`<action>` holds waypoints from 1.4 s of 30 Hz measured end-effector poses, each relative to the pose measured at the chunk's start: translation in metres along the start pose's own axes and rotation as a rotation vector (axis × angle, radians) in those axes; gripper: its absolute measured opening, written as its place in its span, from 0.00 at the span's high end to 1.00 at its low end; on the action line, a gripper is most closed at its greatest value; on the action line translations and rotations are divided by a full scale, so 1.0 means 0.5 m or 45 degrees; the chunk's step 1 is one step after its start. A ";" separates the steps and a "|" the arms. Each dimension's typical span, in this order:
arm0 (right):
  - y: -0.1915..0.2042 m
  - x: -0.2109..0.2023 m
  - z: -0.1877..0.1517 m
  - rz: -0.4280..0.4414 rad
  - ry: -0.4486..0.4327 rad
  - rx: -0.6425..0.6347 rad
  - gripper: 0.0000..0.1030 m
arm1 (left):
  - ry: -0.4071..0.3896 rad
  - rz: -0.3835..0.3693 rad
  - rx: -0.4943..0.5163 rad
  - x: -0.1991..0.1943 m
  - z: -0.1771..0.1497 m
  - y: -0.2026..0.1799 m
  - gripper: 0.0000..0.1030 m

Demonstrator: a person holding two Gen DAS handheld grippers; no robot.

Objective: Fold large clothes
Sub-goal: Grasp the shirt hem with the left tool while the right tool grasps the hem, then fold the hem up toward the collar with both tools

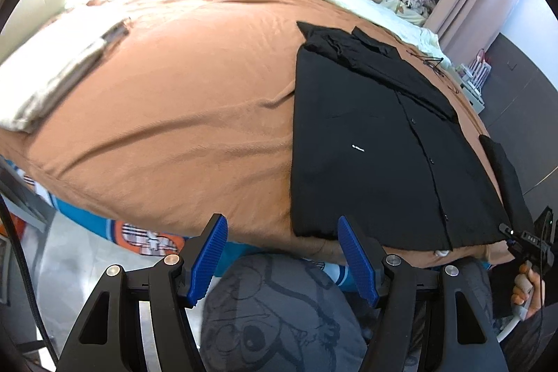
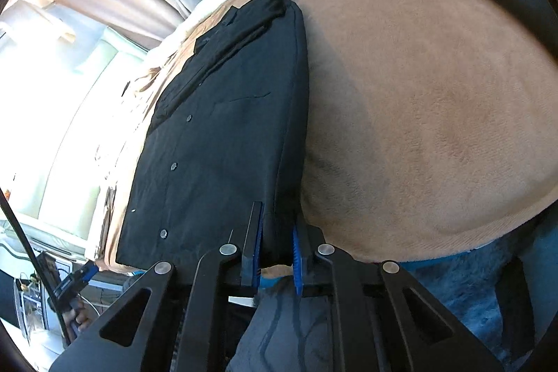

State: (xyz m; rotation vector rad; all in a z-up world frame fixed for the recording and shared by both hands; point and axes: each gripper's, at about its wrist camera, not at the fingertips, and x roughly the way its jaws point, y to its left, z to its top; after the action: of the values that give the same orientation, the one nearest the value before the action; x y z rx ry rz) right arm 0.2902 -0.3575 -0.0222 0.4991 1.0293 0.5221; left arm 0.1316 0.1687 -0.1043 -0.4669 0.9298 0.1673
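Black shirt (image 1: 376, 142) lay flat on bed (image 1: 181, 114), long axis hem-to-collar, hem at near edge, collar pointing away. Right tongs (image 2: 275, 253) pitched downward, blue pads clamped on hem corner. Left tongs (image 1: 282, 253) also tilted downward, spread apart, nothing between, just beside other hem corner. Shirt buttoned, sleeves folded in, small white logo.

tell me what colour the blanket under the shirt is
Tan-orange blanket, plain with no pattern; the left wrist view shows it best.
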 end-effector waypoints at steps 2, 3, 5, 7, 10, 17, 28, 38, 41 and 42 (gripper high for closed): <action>0.005 0.006 -0.011 0.007 0.001 0.010 0.90 | 0.018 -0.037 -0.016 0.027 0.007 0.002 0.35; 0.005 0.010 -0.013 0.005 0.003 0.011 0.90 | 0.026 -0.046 -0.018 0.041 0.012 0.001 0.35; 0.006 0.014 -0.012 -0.003 0.011 0.002 0.90 | 0.047 -0.065 -0.021 0.068 0.020 0.000 0.35; 0.009 0.021 -0.007 -0.008 0.015 -0.004 0.90 | 0.075 -0.088 -0.027 0.095 0.025 -0.001 0.37; 0.010 0.031 -0.004 0.001 0.013 0.005 0.88 | 0.141 -0.122 -0.051 0.137 0.022 0.001 0.47; -0.008 0.068 -0.006 -0.021 0.063 0.020 0.87 | 0.162 -0.240 -0.175 0.158 0.003 0.013 0.59; -0.007 0.055 -0.014 0.047 0.010 0.003 0.91 | 0.065 -0.214 -0.183 0.121 -0.004 0.001 0.87; 0.065 -0.054 -0.035 0.143 -0.111 -0.082 0.92 | -0.070 -0.242 -0.147 -0.015 0.015 -0.013 0.89; 0.093 -0.095 -0.046 0.164 -0.132 -0.128 0.92 | -0.109 -0.246 -0.141 -0.063 0.019 -0.013 0.89; 0.102 -0.110 -0.050 0.174 -0.141 -0.147 0.92 | -0.127 -0.248 -0.138 -0.084 0.019 -0.014 0.89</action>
State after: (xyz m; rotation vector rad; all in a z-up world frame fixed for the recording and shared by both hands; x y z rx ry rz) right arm 0.2365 -0.3486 0.0350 0.4924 0.8577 0.6638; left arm 0.1158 0.1693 -0.0635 -0.6409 0.7750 0.0637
